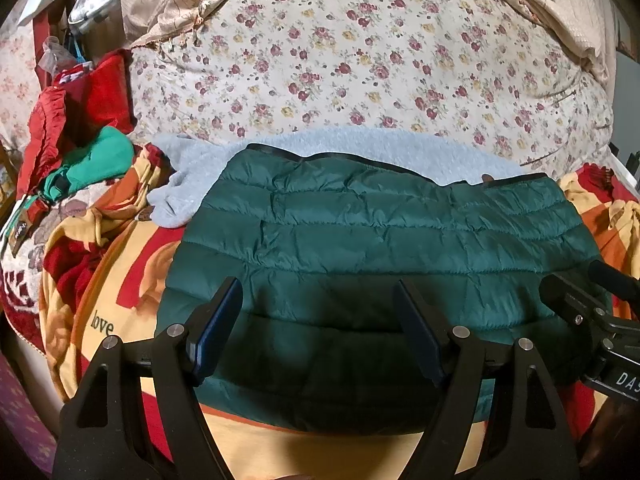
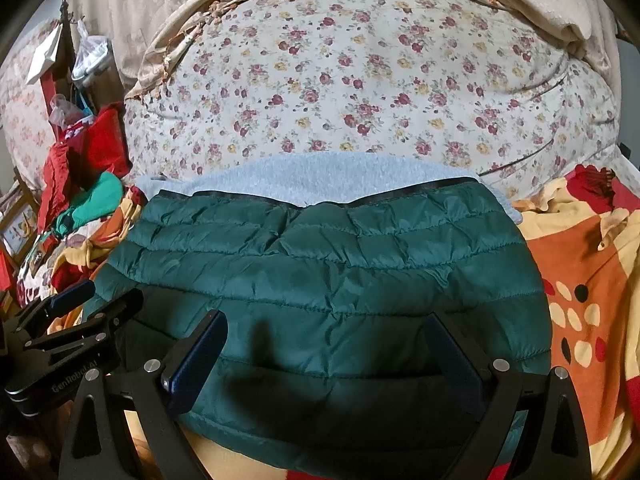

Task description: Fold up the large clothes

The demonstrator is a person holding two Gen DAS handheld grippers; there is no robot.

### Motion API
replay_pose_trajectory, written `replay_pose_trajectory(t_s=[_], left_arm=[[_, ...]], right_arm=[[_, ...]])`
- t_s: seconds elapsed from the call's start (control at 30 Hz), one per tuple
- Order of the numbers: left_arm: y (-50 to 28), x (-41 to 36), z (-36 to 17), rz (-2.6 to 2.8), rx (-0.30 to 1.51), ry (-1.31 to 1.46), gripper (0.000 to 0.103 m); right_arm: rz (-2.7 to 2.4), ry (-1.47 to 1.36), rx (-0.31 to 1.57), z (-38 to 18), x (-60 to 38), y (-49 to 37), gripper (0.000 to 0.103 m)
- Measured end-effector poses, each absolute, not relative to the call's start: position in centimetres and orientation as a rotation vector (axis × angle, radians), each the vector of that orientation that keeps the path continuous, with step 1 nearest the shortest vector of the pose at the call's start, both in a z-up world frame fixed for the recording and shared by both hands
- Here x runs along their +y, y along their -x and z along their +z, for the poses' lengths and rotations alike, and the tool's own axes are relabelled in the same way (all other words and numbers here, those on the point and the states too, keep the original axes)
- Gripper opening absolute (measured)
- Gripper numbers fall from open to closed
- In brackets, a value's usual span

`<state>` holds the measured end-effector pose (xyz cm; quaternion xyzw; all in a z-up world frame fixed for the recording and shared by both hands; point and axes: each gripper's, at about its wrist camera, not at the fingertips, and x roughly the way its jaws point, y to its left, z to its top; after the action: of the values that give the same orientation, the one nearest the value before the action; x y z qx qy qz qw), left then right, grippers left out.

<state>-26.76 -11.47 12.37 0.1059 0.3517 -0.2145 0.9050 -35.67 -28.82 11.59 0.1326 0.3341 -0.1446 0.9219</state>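
Observation:
A dark green quilted puffer jacket (image 1: 360, 232) lies folded flat on the bed, with a pale blue fleece garment (image 1: 192, 176) under its far edge. It also shows in the right wrist view (image 2: 320, 264), the fleece (image 2: 320, 180) behind it. My left gripper (image 1: 320, 308) is open, hovering over the jacket's near edge, holding nothing. My right gripper (image 2: 328, 344) is open over the same near edge, empty. The right gripper's body (image 1: 592, 320) shows at the right of the left wrist view; the left gripper's body (image 2: 68, 332) shows at the left of the right wrist view.
A red, orange and yellow patterned blanket (image 1: 120, 296) covers the bed under the jacket. A large floral duvet (image 1: 360, 60) is piled behind. Red and bright green clothes (image 1: 80, 140) are heaped at the left. Bags hang at the far left (image 1: 88, 4).

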Motion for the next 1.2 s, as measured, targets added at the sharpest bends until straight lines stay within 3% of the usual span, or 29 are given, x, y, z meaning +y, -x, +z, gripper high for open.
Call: replay_pose_trajectory(t_s=[1.2], left_arm=[[26.40, -11.55, 11.79, -0.445, 0.739, -0.224, 0.078]], right_arm=[[-0.299, -0.287, 0.703, 11.04, -29.16, 34.95, 0.098]])
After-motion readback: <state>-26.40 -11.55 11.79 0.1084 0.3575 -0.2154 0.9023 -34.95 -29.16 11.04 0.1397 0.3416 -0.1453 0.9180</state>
